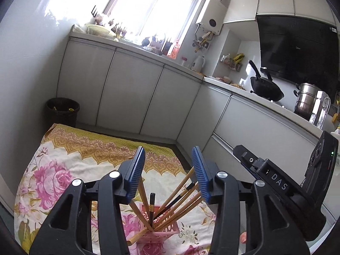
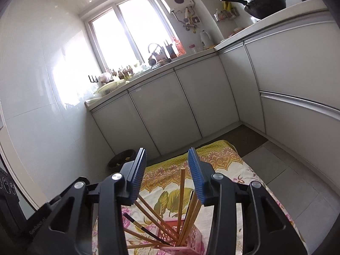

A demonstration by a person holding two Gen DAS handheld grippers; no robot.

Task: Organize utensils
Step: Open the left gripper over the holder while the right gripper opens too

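Left wrist view
Chopsticks: a bunch of wooden chopsticks [image 1: 180,193], mostly pale bamboo with one or two dark ones, fans out of a pink holder.
Holder: the pink perforated holder [image 1: 158,229] stands on a floral cloth, low in the view, below and between the gripper fingers.
Cloth: the floral cloth [image 1: 70,170] with pink roses and a yellow patterned border lies on the floor; its far edge stops short of the white cabinets [image 1: 129,89].
Room: a dark waste basket [image 1: 62,111] sits in the corner beyond the cloth; bare cloth lies to the left of the holder.
Left gripper: the left gripper [image 1: 169,170] has its blue pads apart and nothing pressed between them; chopstick tips rise behind the pads.
Other tool: the right gripper's black body [image 1: 297,182] shows at the right edge.

Right wrist view
Chopsticks: the same chopsticks [image 2: 181,193] splay from the holder [image 2: 191,240], one standing nearly upright.
Cloth: the cloth [image 2: 223,157] ends near the cabinets [image 2: 170,106], with grey floor tiles [image 2: 286,176] to the right.
Right gripper: the right gripper [image 2: 167,170] stands parted, empty, above the chopstick tips.
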